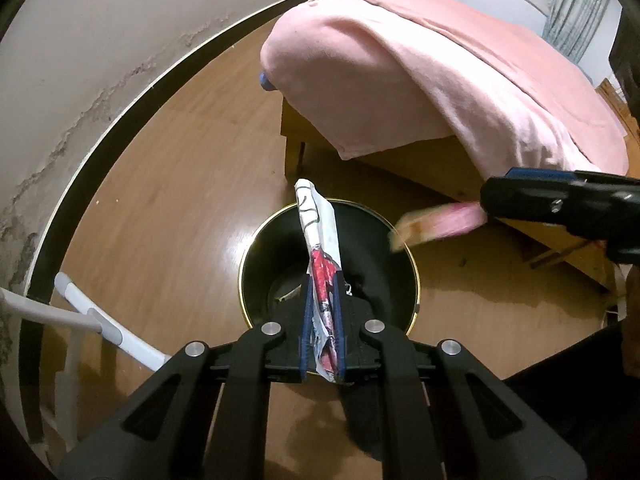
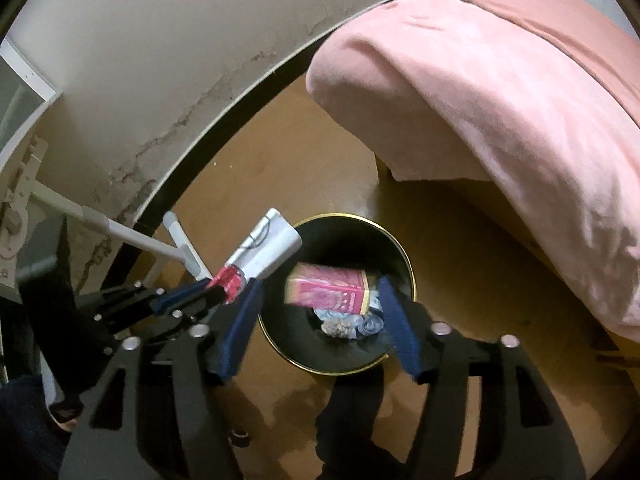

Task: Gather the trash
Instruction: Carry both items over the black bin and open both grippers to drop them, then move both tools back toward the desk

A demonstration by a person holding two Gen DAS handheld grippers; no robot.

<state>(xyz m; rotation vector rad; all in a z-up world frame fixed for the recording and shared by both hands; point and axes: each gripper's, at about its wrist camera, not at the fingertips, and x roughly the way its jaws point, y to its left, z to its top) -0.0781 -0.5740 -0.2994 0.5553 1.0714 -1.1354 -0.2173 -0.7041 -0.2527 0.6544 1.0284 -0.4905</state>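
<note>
A black bin with a gold rim [image 1: 242,276] stands on the wooden floor. My left gripper [image 1: 324,280] is shut on a crumpled white and red wrapper [image 1: 316,216], which sticks up over the bin's opening. To the right, my right gripper [image 1: 490,200] hovers by the rim with a blurred pink box [image 1: 440,224] at its tip. In the right wrist view, my right gripper [image 2: 320,282] is open above the bin [image 2: 405,258]. The pink box [image 2: 332,292] lies loose below its fingers, on crumpled trash [image 2: 348,324]. My left gripper [image 2: 218,292] holds the wrapper [image 2: 264,248] at the bin's left edge.
A bed with a pink blanket [image 1: 440,80] on a wooden frame [image 1: 400,168] stands close behind and right of the bin. A white rack's legs [image 1: 100,320] lean at the left by the stained wall and its dark baseboard [image 1: 120,120]. A person's dark-clothed leg [image 2: 348,420] is below.
</note>
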